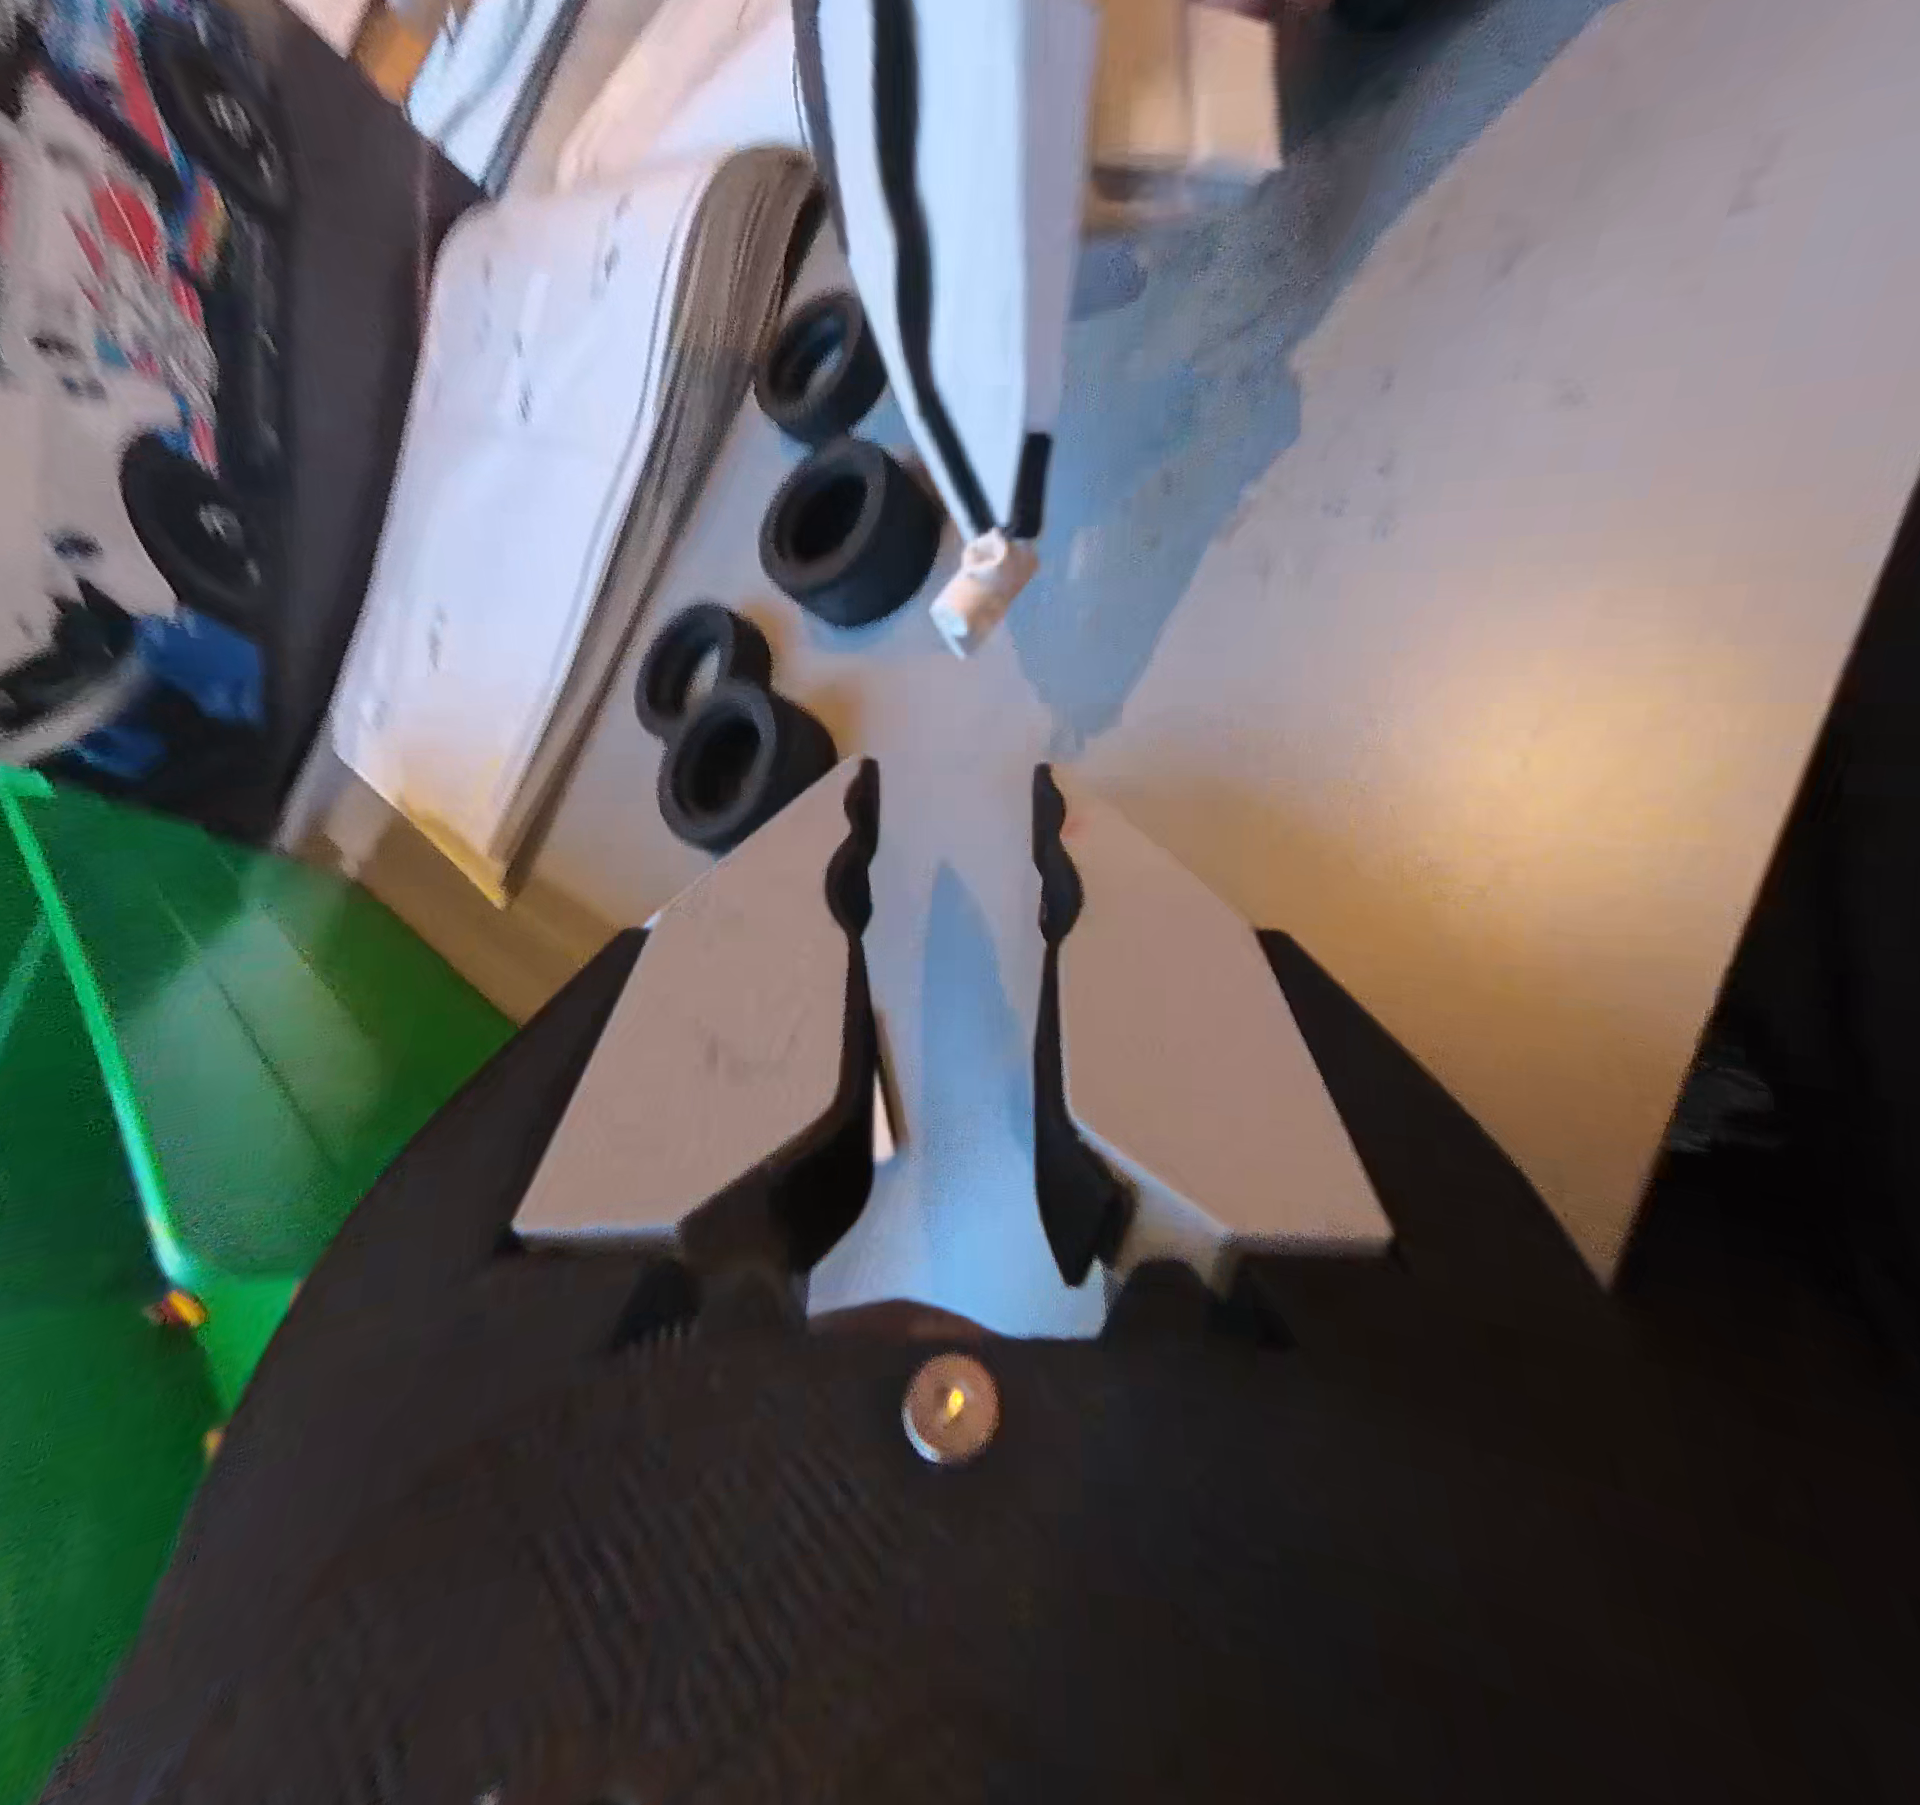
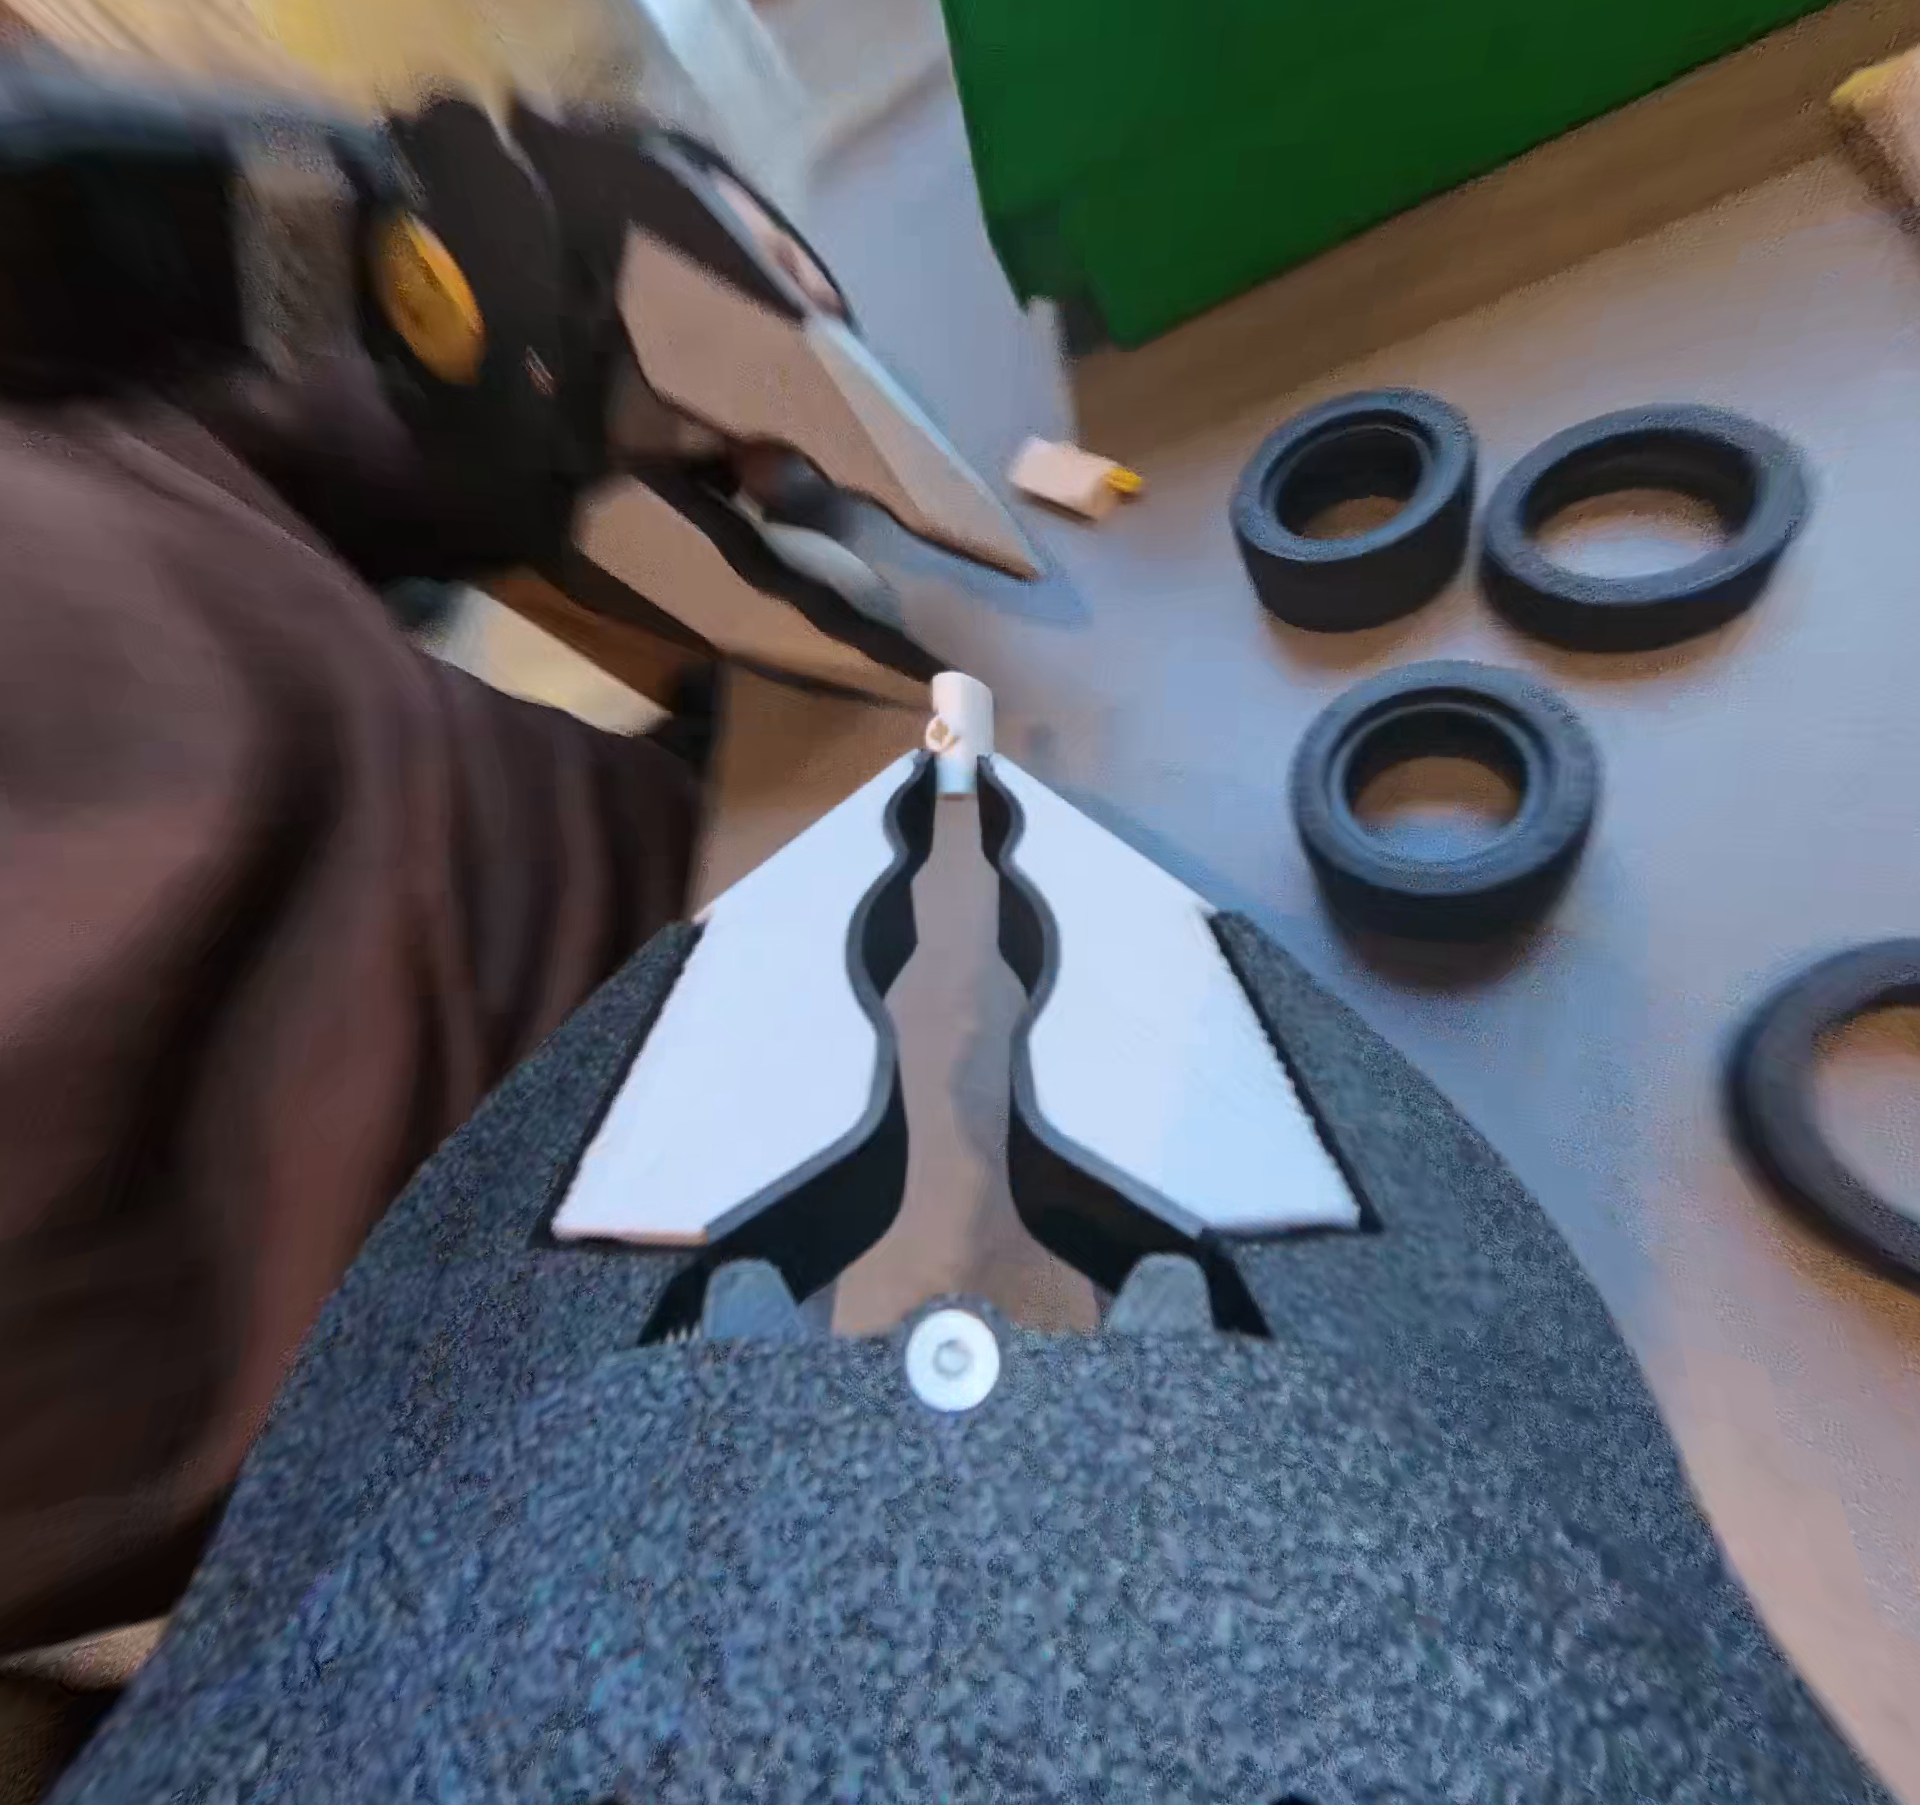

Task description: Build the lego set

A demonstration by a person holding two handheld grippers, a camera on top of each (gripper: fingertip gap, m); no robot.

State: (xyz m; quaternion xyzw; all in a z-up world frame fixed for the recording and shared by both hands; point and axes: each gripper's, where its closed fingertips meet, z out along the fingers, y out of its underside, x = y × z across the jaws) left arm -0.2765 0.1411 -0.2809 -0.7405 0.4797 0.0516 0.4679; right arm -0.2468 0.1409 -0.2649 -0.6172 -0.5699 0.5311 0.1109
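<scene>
Pinching small white lego connector (image 2: 958,729) at tips of right gripper (image 2: 951,781), above table (image 2: 1195,706) near four tyres (image 2: 1444,805). Left gripper (image 1: 954,768) hanging narrowly parted, empty. Advising steady, aligned handover before releasing.

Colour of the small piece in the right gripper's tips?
White small connector piece, clearest in the right wrist view.

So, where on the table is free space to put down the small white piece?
Bare table lies right of the left gripper, reaching the dark edge. Another free patch sits between the four black tyres and the green box, apart from a small tan piece. The tyres beside the open booklet are crowded.
</scene>
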